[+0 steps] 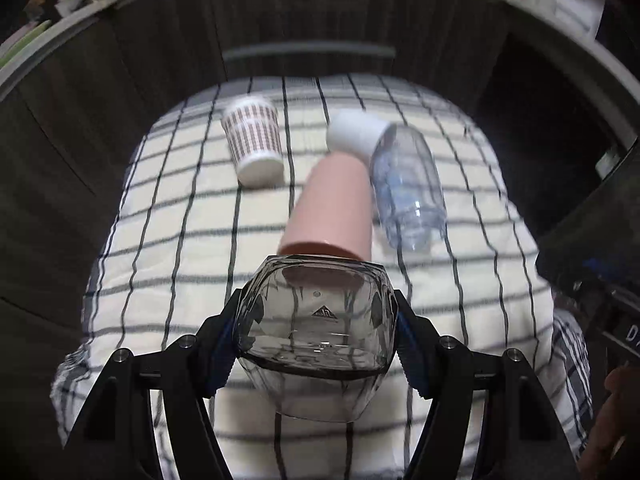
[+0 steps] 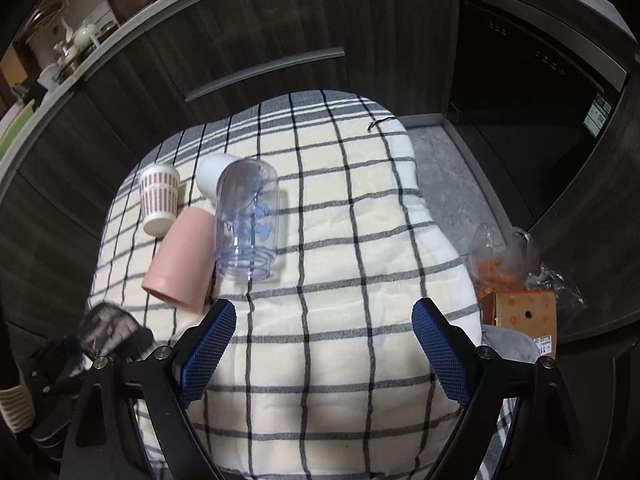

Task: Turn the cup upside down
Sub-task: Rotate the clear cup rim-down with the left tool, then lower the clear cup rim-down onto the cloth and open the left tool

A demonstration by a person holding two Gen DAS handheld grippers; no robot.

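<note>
The glass cup (image 1: 316, 324) is held in the left tool (image 1: 316, 344), clamped across its sides between the two blue pads, above the near part of the checked cloth (image 1: 180, 272). The cup appears tilted, with its thick base toward the far edge and its mouth toward the camera; the exact angle cannot be told through the clear glass. The flip is judged to be in progress.

To complete the step well, the wrist should be rotated until the mouth faces straight down, and the cup should be lowered onto a flat, bare patch of cloth. The pink cup (image 1: 332, 208) lies just beyond the glass cup, so clearance from it should be kept. The grip should be released only once the rim rests evenly, as the soft cloth may let the cup tip.

The right tool (image 2: 324, 344) is wide open and holds nothing; it hovers over the near right part of the cloth, well apart from the clear bottle (image 2: 248, 220).
</note>
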